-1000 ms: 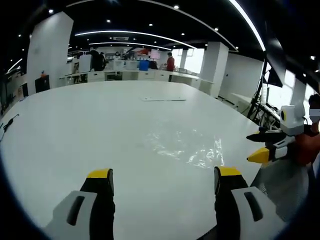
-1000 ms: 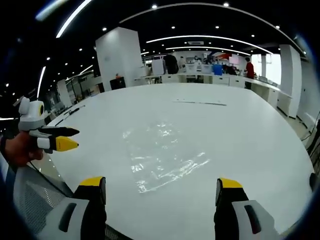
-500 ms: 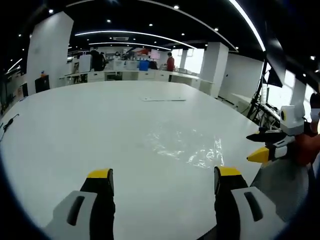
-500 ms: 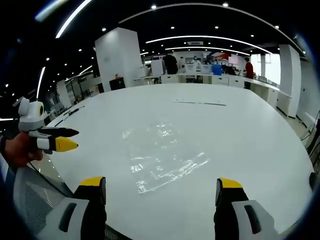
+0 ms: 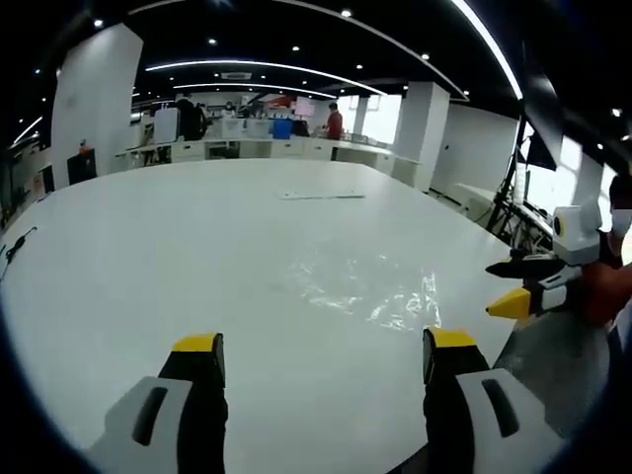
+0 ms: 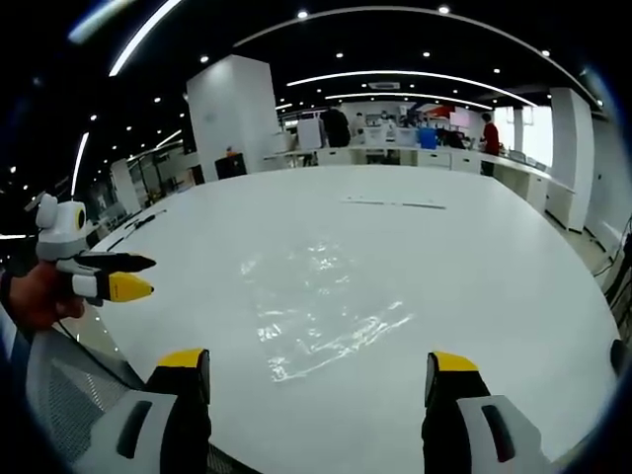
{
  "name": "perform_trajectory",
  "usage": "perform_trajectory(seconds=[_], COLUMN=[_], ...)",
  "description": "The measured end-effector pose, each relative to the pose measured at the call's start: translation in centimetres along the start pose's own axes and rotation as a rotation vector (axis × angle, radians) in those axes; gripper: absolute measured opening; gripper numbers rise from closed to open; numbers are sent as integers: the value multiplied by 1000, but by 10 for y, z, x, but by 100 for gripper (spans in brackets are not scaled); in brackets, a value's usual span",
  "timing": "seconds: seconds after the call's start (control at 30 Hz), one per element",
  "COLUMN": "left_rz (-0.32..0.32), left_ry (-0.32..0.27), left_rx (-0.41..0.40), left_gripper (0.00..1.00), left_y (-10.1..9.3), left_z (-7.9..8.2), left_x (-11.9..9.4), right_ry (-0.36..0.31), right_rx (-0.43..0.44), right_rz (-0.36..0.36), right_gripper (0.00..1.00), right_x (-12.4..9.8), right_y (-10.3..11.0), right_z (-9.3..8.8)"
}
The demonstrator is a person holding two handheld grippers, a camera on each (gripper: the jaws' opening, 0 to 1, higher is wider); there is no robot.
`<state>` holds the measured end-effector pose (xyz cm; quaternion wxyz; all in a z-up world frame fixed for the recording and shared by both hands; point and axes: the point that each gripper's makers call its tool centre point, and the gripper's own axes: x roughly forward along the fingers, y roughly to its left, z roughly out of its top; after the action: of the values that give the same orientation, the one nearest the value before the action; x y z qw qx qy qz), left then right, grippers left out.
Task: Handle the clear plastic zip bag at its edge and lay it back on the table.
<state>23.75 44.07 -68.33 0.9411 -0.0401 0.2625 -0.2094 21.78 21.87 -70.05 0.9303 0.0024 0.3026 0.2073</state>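
Note:
A clear plastic zip bag lies flat on the white table, crinkled and shiny; in the right gripper view the bag sits mid-table. My left gripper hovers open over the table's near edge, the bag just ahead and right of its jaws. My right gripper is open too, with the bag just beyond its tips. Each gripper appears at the side of the other's view: the right gripper and the left gripper, held by a hand. Neither touches the bag.
A long thin strip lies far across the table, also visible as the strip. A cable rests at the table's left edge. Desks, pillars and people stand in the background. A mesh chair back is near the table's edge.

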Motion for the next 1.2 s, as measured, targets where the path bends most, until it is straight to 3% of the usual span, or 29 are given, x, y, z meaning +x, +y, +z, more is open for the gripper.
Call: perform_trajectory(seconds=[0.77, 1.2], left_rz=[17, 25], left_ry=[-6, -19], left_rx=[-17, -37], left_gripper=[81, 80], left_y=[6, 8], left_z=[0, 3], left_x=[0, -4], right_ry=[7, 38], right_rx=[-1, -48], right_rz=[8, 40], right_gripper=[90, 87], right_x=[1, 8], right_y=[2, 11], right_z=[-1, -6])
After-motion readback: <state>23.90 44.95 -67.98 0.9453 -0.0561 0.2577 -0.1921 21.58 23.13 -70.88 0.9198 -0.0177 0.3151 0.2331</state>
